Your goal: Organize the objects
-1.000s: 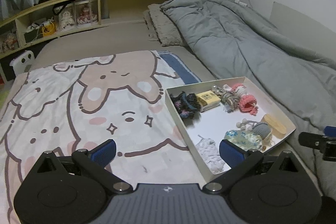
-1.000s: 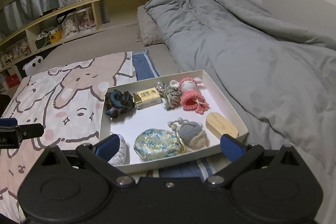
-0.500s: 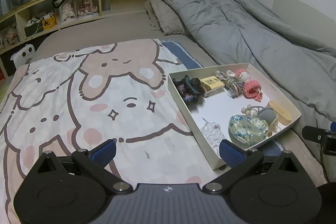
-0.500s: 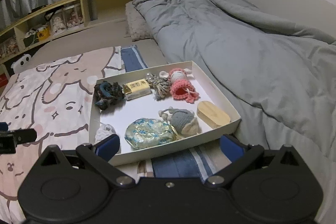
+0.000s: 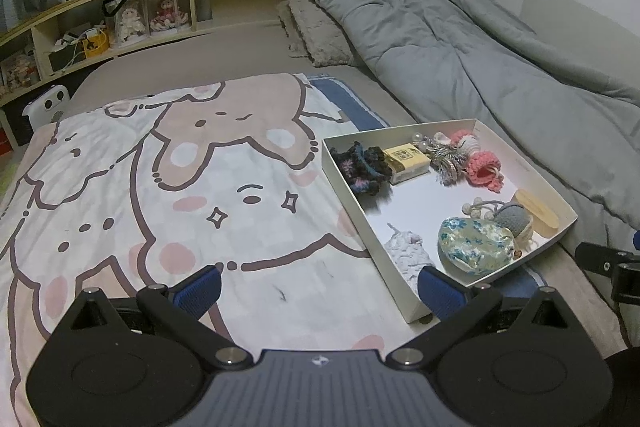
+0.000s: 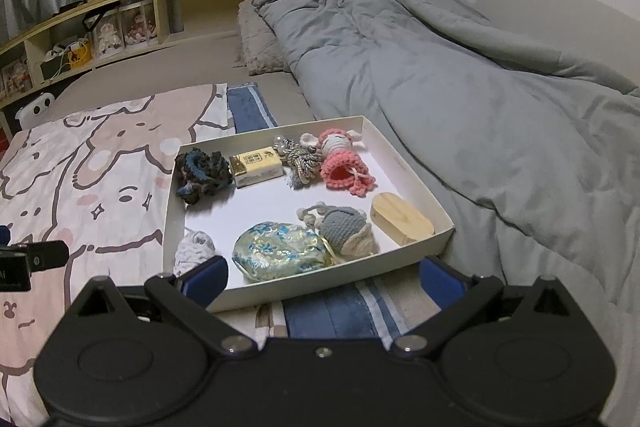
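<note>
A white cardboard tray (image 6: 408,163) (image 5: 344,179) lies on the bed. It holds a dark crochet scrunchie (image 6: 202,171), a yellow box (image 6: 256,165), a silver tassel charm (image 6: 300,161), a pink crochet doll (image 6: 342,167), a wooden block (image 6: 402,219), a grey crochet figure (image 6: 346,227), a floral pouch (image 6: 280,257) and a white knit piece (image 6: 194,251). My left gripper (image 5: 320,289) is open and empty above the cartoon blanket (image 5: 160,187), left of the tray. My right gripper (image 6: 324,277) is open and empty at the tray's near edge.
A grey duvet (image 6: 460,87) fills the right side. A pillow (image 5: 320,31) lies at the head. A wooden shelf (image 5: 120,23) with dolls and clutter runs along the back. A blue striped towel (image 6: 340,311) lies under the tray.
Both grippers have drawn back and risen a little from the tray, so it looks farther away. Nothing in the tray has moved. Both stay open.
</note>
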### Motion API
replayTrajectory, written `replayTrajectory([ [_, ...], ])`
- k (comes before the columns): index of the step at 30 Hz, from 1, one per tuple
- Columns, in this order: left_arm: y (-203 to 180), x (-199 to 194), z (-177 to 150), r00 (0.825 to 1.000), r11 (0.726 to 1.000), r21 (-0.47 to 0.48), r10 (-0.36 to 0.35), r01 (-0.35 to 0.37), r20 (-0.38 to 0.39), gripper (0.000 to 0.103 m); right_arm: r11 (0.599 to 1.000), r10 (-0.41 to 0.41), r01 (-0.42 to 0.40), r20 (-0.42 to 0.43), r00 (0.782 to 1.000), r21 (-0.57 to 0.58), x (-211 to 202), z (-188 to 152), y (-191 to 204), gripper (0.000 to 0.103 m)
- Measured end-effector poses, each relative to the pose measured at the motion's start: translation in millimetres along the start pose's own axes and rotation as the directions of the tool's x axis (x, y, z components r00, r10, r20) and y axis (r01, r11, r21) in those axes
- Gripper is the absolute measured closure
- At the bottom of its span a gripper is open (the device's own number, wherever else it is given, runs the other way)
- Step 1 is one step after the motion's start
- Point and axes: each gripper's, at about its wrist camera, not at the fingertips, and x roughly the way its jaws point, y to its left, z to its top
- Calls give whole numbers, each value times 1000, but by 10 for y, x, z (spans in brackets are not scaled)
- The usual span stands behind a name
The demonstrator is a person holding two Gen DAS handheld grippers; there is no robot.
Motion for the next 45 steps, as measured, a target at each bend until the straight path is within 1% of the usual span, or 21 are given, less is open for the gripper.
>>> replayTrajectory([
  [45, 19, -10, -6, 1000, 1000, -9, 12, -12, 6, 0, 1000, 8, -8, -13, 1000, 4, 27, -13, -3, 0],
])
